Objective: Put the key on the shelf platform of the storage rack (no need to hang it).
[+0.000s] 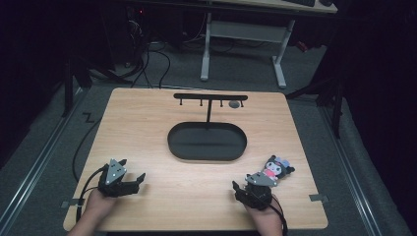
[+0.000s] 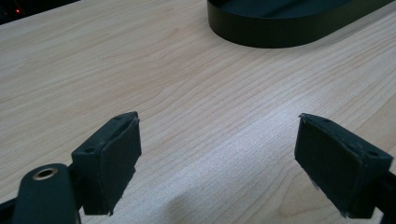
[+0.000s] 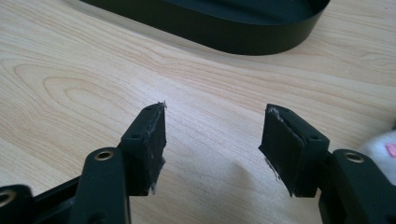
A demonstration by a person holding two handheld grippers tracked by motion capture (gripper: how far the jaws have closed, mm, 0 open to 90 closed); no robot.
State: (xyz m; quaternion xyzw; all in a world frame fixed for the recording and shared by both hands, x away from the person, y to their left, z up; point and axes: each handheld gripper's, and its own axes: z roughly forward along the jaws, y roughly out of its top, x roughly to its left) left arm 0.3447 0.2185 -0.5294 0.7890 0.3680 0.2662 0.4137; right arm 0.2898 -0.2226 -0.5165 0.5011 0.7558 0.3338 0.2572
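High view is showing the plush toy (image 1: 276, 168) lying on tabletop (image 1: 147, 128) just beside right hand-held gripper (image 1: 239, 189); right gripper view is catching just its pale edge. Black oval tray (image 1: 206, 141) w/ hook stand (image 1: 210, 97) is sitting mid-tabletop, well apart. Left hand-held gripper (image 1: 137, 179) is resting low; both w/ jaws apart, nothing between.
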